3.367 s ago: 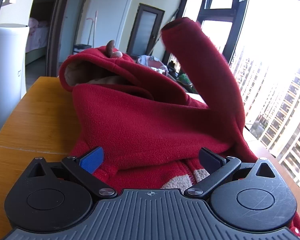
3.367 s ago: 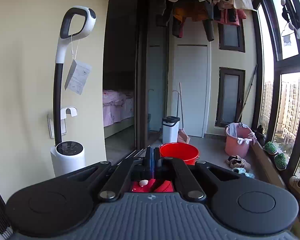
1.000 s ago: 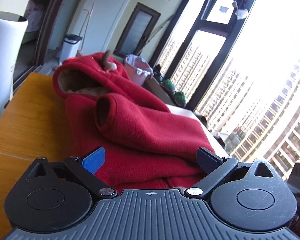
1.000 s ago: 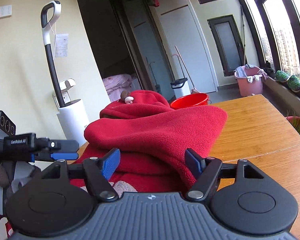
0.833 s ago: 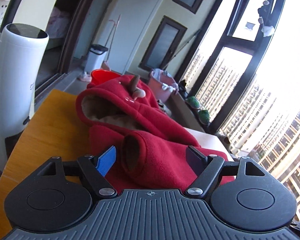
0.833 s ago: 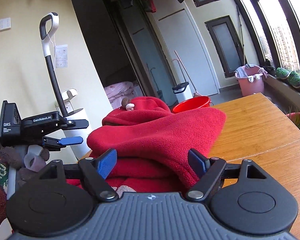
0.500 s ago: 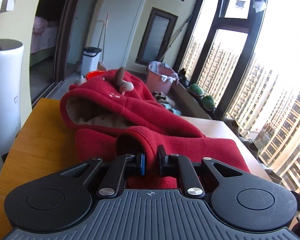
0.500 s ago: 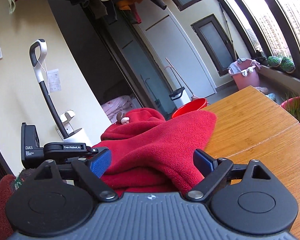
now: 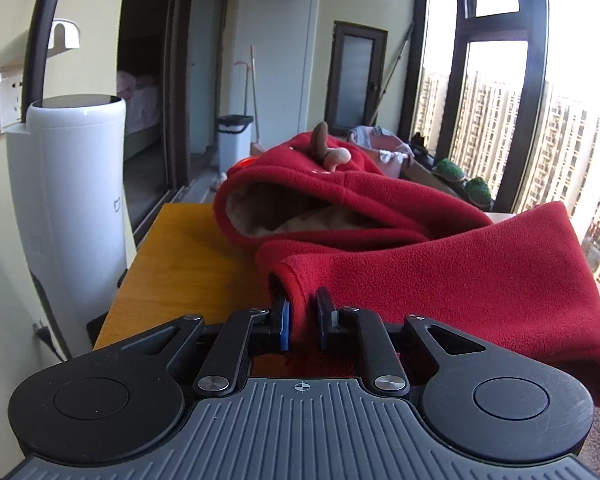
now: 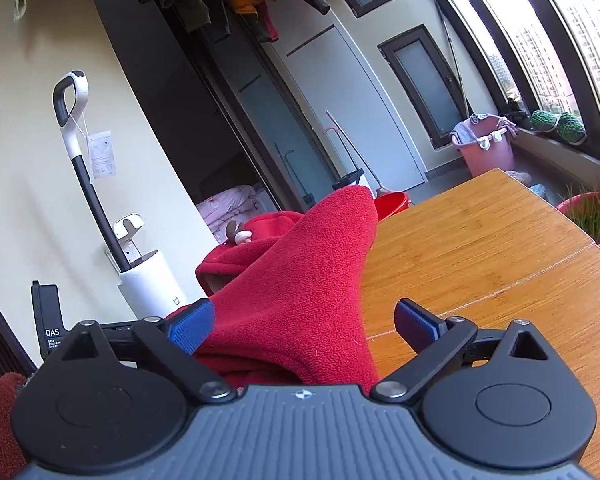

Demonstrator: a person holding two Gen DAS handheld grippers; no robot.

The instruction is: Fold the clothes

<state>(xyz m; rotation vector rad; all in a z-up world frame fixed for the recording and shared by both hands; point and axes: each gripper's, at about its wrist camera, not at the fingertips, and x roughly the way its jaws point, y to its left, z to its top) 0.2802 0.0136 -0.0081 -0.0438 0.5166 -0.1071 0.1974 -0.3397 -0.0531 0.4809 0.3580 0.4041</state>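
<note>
A red fleece hooded jacket [image 9: 380,216] lies on the wooden table [image 9: 188,256], its hood with small brown antlers [image 9: 324,148] at the far end. My left gripper [image 9: 302,320] is shut on the cuff of a red sleeve [image 9: 460,276] that stretches to the right. In the right wrist view the same sleeve [image 10: 300,280] rises between the wide-apart fingers of my right gripper [image 10: 304,324], whose jaws are opening; its pads do not press on the cloth. The left gripper's body [image 10: 52,332] shows at the left edge there.
A white cylindrical vacuum dock [image 9: 72,200] stands by the table's left edge, its handle [image 10: 72,116] against the wall. On the floor beyond are a red bucket [image 10: 392,204], a pink basin [image 10: 488,148] and a bin [image 9: 236,140]. Bare tabletop [image 10: 480,248] lies to the right.
My left gripper closed on the sleeve cuff and has drawn it toward me. My right gripper has opened wider and rolled, with the sleeve now rising between its fingers.
</note>
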